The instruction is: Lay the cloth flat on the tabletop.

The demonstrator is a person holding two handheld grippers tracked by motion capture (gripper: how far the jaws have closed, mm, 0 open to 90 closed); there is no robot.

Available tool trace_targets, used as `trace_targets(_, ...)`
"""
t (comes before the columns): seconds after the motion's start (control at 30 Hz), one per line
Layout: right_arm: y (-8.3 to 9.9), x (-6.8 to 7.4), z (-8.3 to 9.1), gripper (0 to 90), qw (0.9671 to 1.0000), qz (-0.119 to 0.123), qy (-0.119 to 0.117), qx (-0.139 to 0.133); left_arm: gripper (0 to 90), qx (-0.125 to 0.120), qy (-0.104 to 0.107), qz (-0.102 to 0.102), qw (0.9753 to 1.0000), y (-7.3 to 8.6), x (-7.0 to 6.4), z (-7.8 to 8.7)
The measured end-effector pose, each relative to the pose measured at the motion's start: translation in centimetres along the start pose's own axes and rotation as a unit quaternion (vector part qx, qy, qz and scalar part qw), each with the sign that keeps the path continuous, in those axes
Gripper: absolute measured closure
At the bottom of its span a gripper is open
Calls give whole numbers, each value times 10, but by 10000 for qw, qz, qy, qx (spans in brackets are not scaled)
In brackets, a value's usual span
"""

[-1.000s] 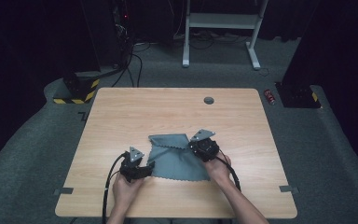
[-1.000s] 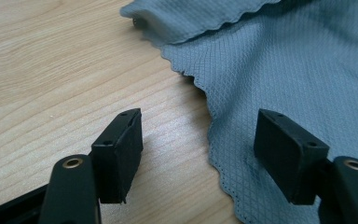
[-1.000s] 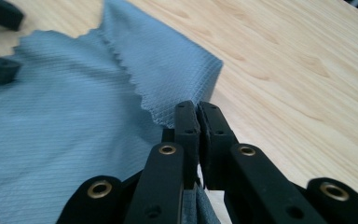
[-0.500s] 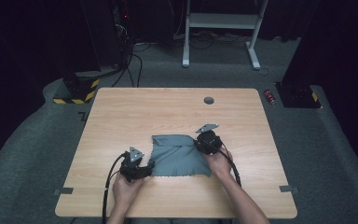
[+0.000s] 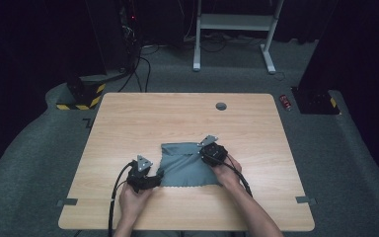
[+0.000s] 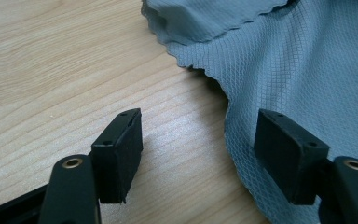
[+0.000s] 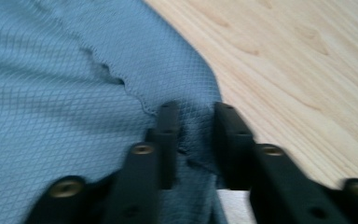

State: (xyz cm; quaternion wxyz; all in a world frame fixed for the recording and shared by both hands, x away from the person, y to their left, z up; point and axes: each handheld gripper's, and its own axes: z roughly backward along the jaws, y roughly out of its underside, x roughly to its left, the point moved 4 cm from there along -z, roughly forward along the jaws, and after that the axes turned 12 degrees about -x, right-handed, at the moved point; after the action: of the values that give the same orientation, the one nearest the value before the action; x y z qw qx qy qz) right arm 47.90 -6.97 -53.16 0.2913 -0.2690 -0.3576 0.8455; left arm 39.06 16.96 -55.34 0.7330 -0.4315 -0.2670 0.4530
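Carried nearer the person since the earlier frames by the right tongs (image 5: 208, 154): the far right corner of the cloth (image 5: 187, 164), now laid over into a folded double layer. Pinched narrow on a ridge of that cloth at its right edge, jaws not fully together, fabric bunched between them in the right gripper view (image 7: 193, 140). Parked wide at the near left corner: left tongs (image 5: 150, 181), one jaw over bare wood, the other over the cloth's scalloped hem (image 6: 233, 158), gripping nothing.

Folding step, by the look of it, about halfway. Next, probably: letting go on the right, then closing on the left hem and squaring the edges.

Grey-blue, fine diamond weave, wavy cut edges, limp, lying between both tongs on the wooden table (image 5: 177, 118).
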Motion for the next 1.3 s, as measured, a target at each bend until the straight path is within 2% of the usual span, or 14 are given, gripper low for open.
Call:
trace_targets(0.03,0,0,0,809,10000,0,0,0,328,0,0,0,10000,0,0,0)
trace_targets(0.07,-1,-3,2,878,10000,-59,-19,-25,328,0,1,3,10000,0,0,0)
trace_targets(0.2,-9,-10,5,894,10000,74,36,6,328,0,0,5,10000,0,0,0)
trace_targets(0.4,-23,-22,3,892,9998,-203,46,9,327,0,-1,3,10000,0,0,0)
trace_targets(0.47,-27,-28,0,892,9998,-168,119,-22,327,-2,-3,2,10000,0,0,0)
trace_targets(0.6,-34,-41,-16,893,9987,-396,258,167,327,5,0,-5,10000,0,0,0)
trace_targets(0.77,-34,-47,-31,888,9978,-452,360,339,327,1,2,-2,10000,0,0,0)
trace_targets(0.83,-31,-48,-39,840,9966,-579,303,499,327,0,1,-3,10000,0,0,0)
trace_targets(0.87,-33,-46,-37,780,9966,-736,133,351,327,3,4,-10,10000,0,0,0)
trace_targets(1.03,-33,-45,-13,724,9964,-836,131,0,327,3,1,2,10000,0,0,0)
trace_targets(1.13,-23,-49,-9,703,9957,-909,181,43,327,-2,2,0,10000,0,0,0)
trace_targets(1.17,-12,-53,-9,671,9939,-1078,163,144,327,-1,2,-1,10000,0,0,0)
trace_targets(1.2,-6,-53,-10,653,9921,-1230,107,202,327,-2,1,-1,10000,0,0,0)
trace_targets(1.3,6,-50,-17,586,9907,-1314,-17,348,327,-2,0,0,10000,0,0,0)
